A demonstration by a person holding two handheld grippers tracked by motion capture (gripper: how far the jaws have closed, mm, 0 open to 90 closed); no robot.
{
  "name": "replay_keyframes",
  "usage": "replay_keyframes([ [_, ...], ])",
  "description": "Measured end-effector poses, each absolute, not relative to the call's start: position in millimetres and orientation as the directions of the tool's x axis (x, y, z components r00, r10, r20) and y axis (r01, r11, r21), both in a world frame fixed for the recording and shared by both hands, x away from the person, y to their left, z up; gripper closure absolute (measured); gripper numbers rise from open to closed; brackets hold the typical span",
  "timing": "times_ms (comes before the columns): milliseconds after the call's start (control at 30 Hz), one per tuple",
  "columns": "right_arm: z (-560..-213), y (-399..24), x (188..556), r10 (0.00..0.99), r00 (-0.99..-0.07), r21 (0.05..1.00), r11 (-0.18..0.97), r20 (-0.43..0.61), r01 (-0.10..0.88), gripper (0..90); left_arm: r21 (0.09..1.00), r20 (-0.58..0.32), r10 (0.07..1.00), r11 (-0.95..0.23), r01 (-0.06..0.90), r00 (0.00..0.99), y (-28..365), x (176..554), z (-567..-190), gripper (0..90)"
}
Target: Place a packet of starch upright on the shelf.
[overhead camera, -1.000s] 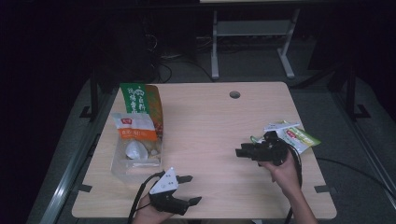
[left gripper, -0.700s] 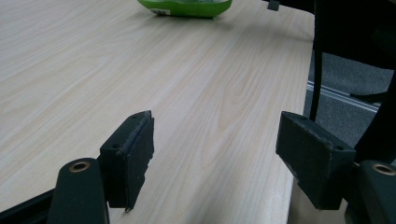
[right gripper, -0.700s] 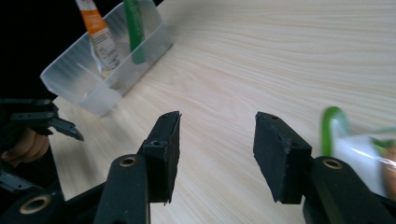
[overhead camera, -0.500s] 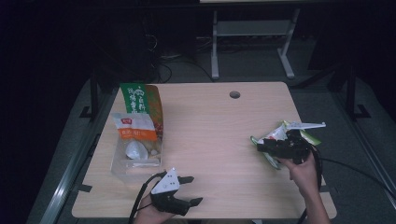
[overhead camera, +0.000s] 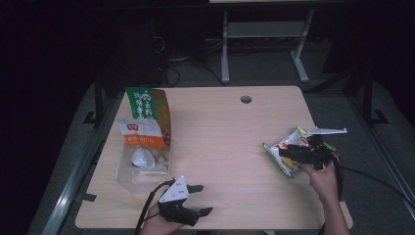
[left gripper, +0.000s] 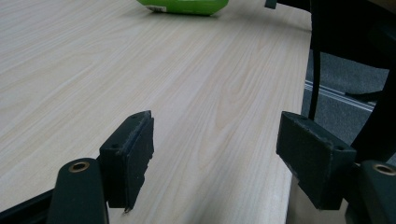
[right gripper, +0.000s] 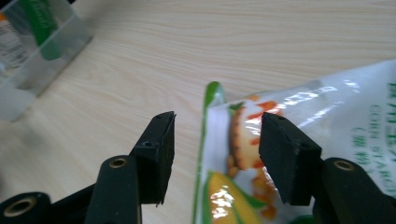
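I have the right gripper (overhead camera: 288,152) at the right of the frame, its spread jaws just opening astride the snack packet (overhead camera: 283,152) lying ungrasped on the worktop (overhead camera: 230,142), while the left gripper (overhead camera: 200,199) waits spread at bottom centre, nothing yet in the clear bin (overhead camera: 143,164) from this packet.

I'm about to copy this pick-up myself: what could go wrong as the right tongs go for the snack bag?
1. The right tongs have just been opening and straddle only the edge of the snack bag; the glossy film could slip out.
2. The bag lies near the table's right edge; a nudge could push it off.
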State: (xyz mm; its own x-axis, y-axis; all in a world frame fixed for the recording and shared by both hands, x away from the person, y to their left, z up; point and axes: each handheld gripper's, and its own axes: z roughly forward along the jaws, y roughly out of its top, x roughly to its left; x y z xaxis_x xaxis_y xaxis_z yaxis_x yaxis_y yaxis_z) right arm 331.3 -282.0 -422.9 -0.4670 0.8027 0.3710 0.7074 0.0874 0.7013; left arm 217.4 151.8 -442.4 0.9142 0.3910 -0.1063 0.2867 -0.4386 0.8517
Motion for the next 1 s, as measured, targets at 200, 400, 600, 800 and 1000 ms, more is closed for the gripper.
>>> replay_keyframes([
  [200,-425.1,-288.7,340.2,0.847,-0.430,0.699,0.100,0.314,0.708,42.3,0.850,-0.128,0.395,-0.429,0.305,0.910,152.9,219.7,-444.2,27.2],
  [400,-435.1,-295.4,344.7,0.826,-0.422,0.680,0.065,0.374,0.730,44.8,0.849,-0.136,0.396,-0.425,0.313,0.908,151.9,220.9,-445.9,27.1],
  [600,-437.7,-289.5,340.9,0.826,-0.449,0.682,0.112,0.340,0.722,51.4,0.848,-0.132,0.390,-0.431,0.307,0.912,151.0,219.6,-445.6,27.2],
  [800,-438.0,-281.2,338.9,0.816,-0.483,0.687,0.153,0.318,0.710,53.8,0.851,-0.130,0.392,-0.428,0.305,0.911,152.0,219.5,-444.6,27.2],
  [1000,-437.4,-269.3,336.1,0.807,-0.510,0.690,0.188,0.298,0.699,54.6,0.852,-0.127,0.394,-0.427,0.304,0.910,152.7,219.8,-443.8,27.2],
])
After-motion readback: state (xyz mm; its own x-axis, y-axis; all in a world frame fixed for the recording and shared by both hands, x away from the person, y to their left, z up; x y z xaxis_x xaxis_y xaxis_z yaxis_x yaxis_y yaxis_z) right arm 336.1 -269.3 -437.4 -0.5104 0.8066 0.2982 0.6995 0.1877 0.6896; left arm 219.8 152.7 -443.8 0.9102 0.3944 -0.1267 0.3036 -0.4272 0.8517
